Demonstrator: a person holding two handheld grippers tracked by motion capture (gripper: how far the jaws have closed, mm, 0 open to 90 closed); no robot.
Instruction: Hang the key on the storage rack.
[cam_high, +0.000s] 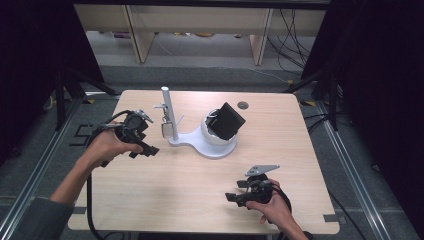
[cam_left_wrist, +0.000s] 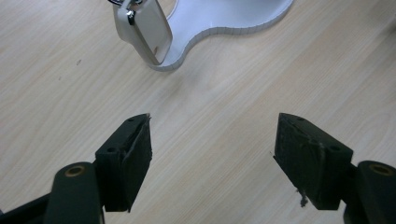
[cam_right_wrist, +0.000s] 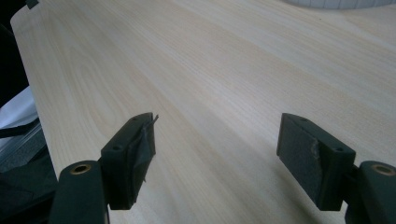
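A pale wooden surface (cam_high: 200, 185) is seen in the middle of the high view, and on it, slightly above centre, a white stand (cam_high: 202, 142) is set. Its flat base widens into a round cup at the right, in which a black box-shaped object (cam_high: 228, 121) is lodged at a tilt, probably so that an upper corner is offered for grasping. At the left end of the base an upright white post (cam_high: 167, 111) is fixed, and from a small hook on it a silvery tag (cam_high: 168, 130) is hung, kept off the surface so that it can be reached from the side.

The left tool (cam_high: 142, 145) is held at centre left of the frame, its jaws spread apart and empty, and is pointed toward the tag (cam_left_wrist: 142, 28), which appears at the upper left of the left gripper view, near but not touched. It is judged that an approach to the tag is being lined up.

The right tool (cam_high: 235, 197) is held low at lower right, well apart from the stand, jaws likewise apart with nothing between them, seemingly kept waiting over bare wood.
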